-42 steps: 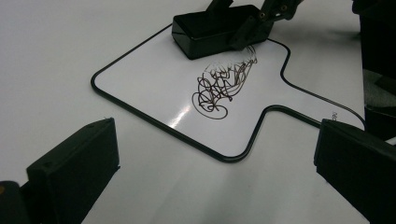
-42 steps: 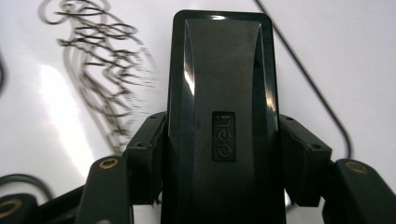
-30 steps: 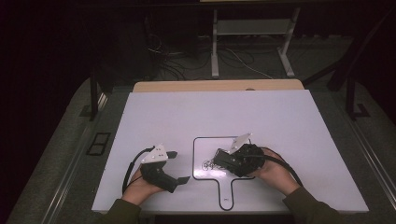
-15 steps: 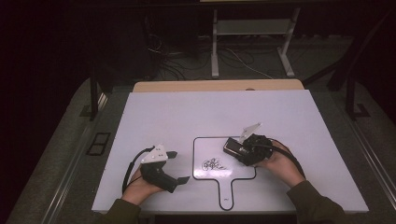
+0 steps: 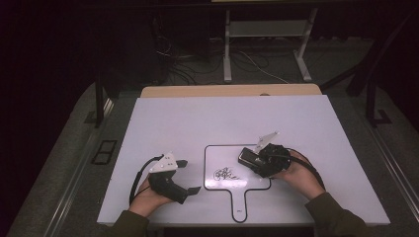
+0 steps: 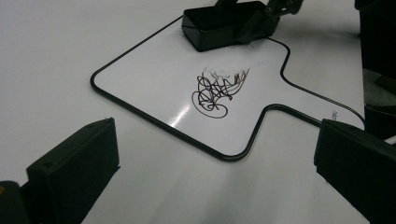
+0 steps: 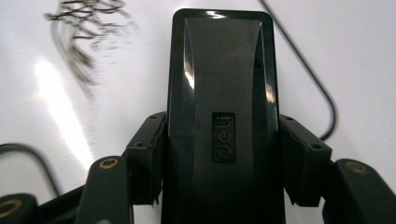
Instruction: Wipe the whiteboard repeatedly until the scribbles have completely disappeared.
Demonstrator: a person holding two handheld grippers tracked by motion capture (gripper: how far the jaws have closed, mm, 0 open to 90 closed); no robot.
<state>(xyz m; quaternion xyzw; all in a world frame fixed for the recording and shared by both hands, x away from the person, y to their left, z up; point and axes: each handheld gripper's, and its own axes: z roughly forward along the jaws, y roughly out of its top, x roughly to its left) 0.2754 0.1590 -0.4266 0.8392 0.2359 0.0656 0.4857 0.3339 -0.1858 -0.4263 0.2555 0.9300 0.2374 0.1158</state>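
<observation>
The right tongs (image 5: 253,159) are clamped on a glossy black plastic block eraser (image 5: 248,158), a rounded rectangle with a raised logo moulded into its top. In the right gripper view the two black pads press against the long sides of the eraser (image 7: 223,116), which juts forward from between them over a shiny white face.

That face belongs to a small paddle-shaped whiteboard with a thin black border and a short handle (image 5: 221,153), lying flat on the broad matt white surface (image 5: 207,118). Just left of the eraser, on the board, sits a tangle of dark looping marker scribble (image 5: 225,174); the left gripper view shows the scribble (image 6: 215,88) sharply, with a pale smeared patch at its edge nearest the eraser (image 6: 219,25), which rests on the board's far corner.

The left tongs (image 5: 188,177) stand wide apart with nothing between them, resting on the surface left of the board. Their own view shows the blocky matt black jaws at either lower corner, the handle of the board (image 6: 299,100) running toward the right one.

The high view adds the person's hands and dark olive sleeves.
</observation>
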